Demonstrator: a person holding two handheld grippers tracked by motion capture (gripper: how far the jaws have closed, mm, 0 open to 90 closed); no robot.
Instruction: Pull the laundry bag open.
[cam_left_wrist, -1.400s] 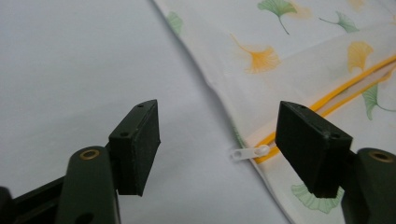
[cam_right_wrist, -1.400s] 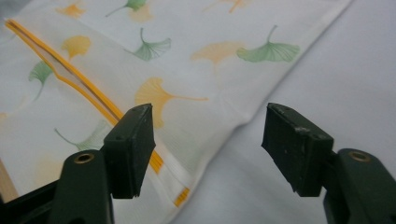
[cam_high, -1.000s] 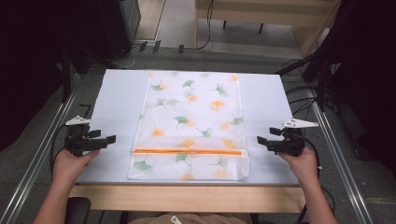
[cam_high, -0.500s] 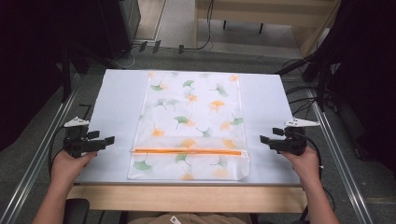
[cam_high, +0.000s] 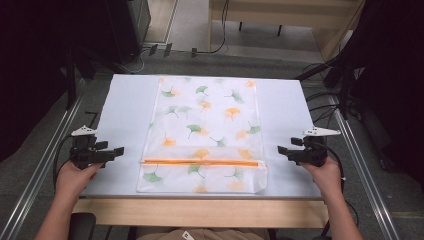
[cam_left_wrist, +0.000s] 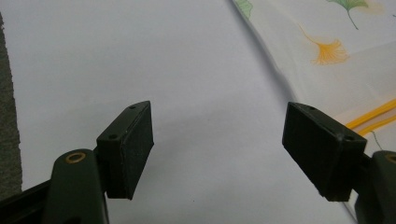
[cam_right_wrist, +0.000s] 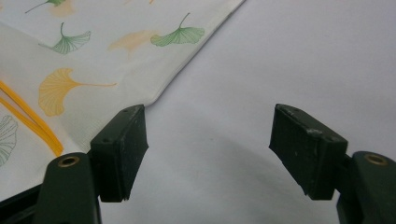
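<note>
bag: I see a translucent zip bag (cam_high: 205, 135) printed with green and orange ginkgo leaves, lying flat in the middle of the table, long axis running away from me, far end near the far edge of the sheet.
zipper: orange strip (cam_high: 200, 162) runs across the bag near the end closest to me, side to side. A short printed section of bag sits between it and the near edge of the table.
surface: white sheet (cam_high: 125, 110) covers the table; wooden front edge (cam_high: 200, 212) shows below it.
left gripper: left gripper (cam_high: 117, 151) sits over bare white sheet, left of the bag, about level with the zipper, pointing inward at it. Near the bag's left edge, not touching.
left jaws: spread wide, nothing between them. In the left gripper view I see plain white sheet in the gap; bag edge (cam_left_wrist: 327, 60) and the orange strip end (cam_left_wrist: 373, 122) are just behind the right-hand jaw.
right gripper: right gripper (cam_high: 281, 150) mirrors it on the right side, also level with the zipper, pointing inward. Small gap to the bag's right edge.
right jaws: wide apart, holding nothing. In the right gripper view the bag (cam_right_wrist: 93, 60) fills the upper left, its edge running down to just behind the left-hand jaw; orange strip (cam_right_wrist: 28, 119) at far left.
hands: left hand (cam_high: 75, 177) and right hand (cam_high: 325, 175) each grip their tool from the near side of the table.
contact: can't tell if either jaw tip rests on the sheet.
</note>
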